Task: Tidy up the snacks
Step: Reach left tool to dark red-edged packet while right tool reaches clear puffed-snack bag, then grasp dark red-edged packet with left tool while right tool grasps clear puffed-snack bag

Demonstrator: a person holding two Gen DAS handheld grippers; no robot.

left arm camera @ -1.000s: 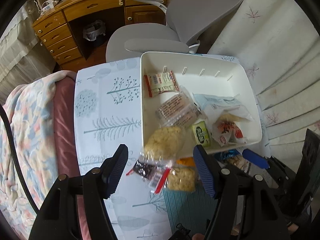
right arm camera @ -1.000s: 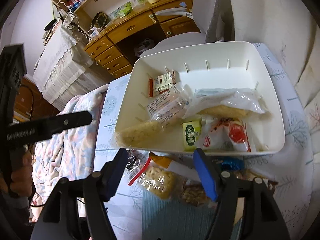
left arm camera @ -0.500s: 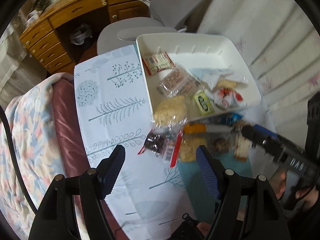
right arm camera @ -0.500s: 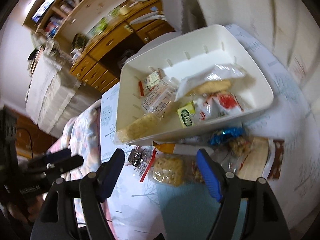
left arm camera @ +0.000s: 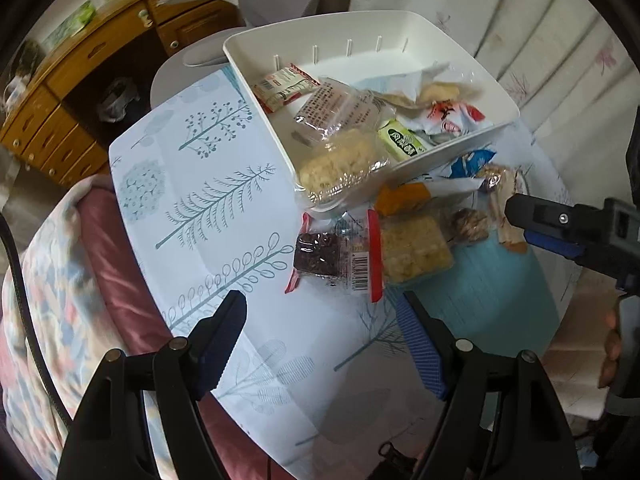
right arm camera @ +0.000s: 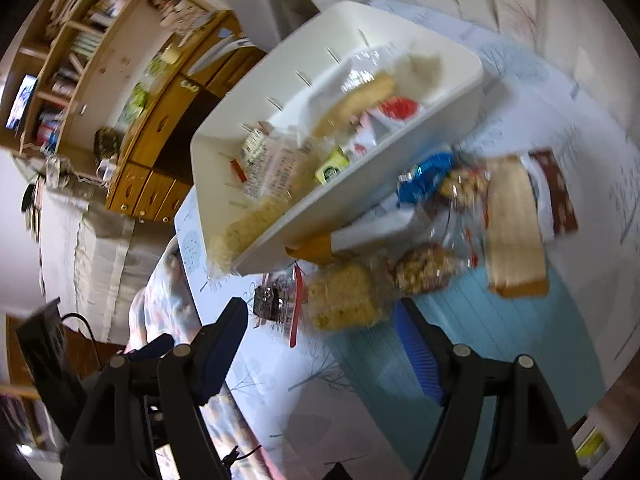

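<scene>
Left gripper [left arm camera: 322, 340] angled steeply downward, jaws just opened wider, nothing between them. Right gripper [right arm camera: 320, 344] likewise open, empty.

Left gripper [left arm camera: 320, 334] jaws wider, apparently still empty.

A table [left arm camera: 224, 184] under a pale cloth printed with trees and leaves carries everything. Toward twelve o'clock sits a white tray [left arm camera: 256, 92] with snack packets inside. At its near rim loose packets lie on the cloth: a dark fruit bar [left arm camera: 316, 258], a puffed rice cake [left arm camera: 414, 248], nut clusters [left arm camera: 470, 224]. A teal booklet [left arm camera: 496, 292] lies at four o'clock.
</scene>
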